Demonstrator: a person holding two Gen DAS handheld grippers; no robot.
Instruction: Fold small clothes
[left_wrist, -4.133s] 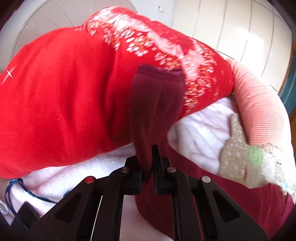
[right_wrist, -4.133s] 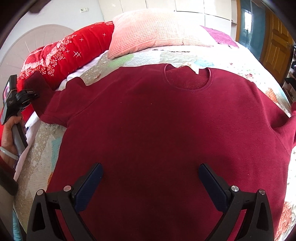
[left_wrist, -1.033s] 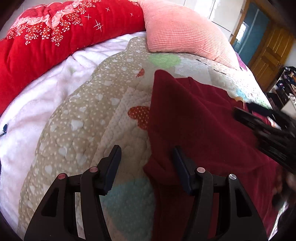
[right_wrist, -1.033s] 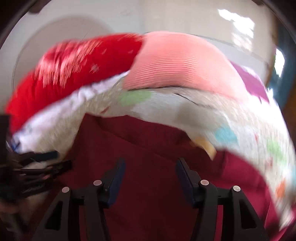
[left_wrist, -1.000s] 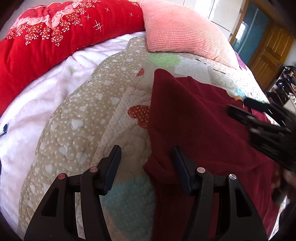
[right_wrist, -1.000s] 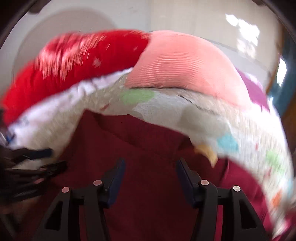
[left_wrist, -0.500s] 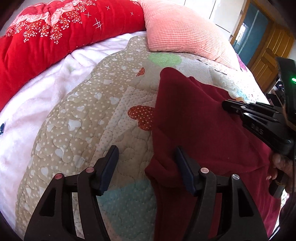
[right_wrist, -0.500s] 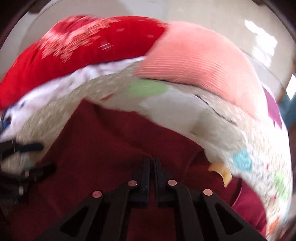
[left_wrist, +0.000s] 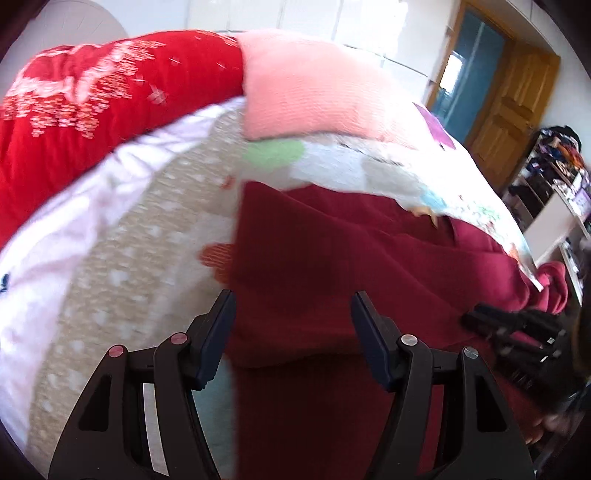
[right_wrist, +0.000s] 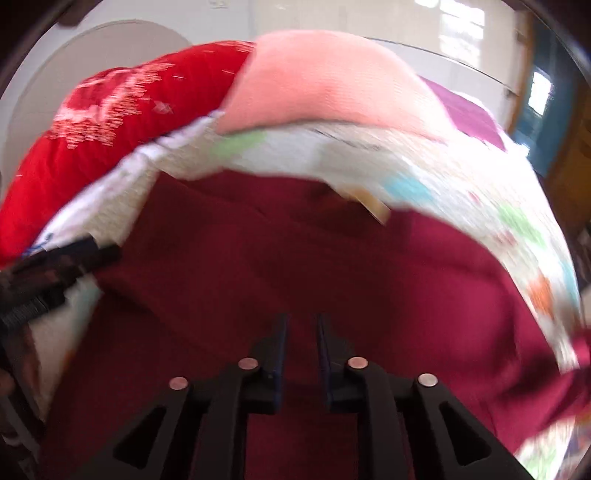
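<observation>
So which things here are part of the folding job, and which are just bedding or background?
Job:
maroon sweatshirt
left gripper
right gripper

Lying about:
patchwork quilt
pink pillow
red blanket
wooden door

You've got a dark maroon sweater on a beige/white dotted patchwork quilt, red blanket w/ white flecks, salmon-pink pillow.

We're in a home bedroom. A patchwork quilted bedspread covers the bed, a ribbed pink pillow rests on it, and a panelled wooden door stands behind.
</observation>
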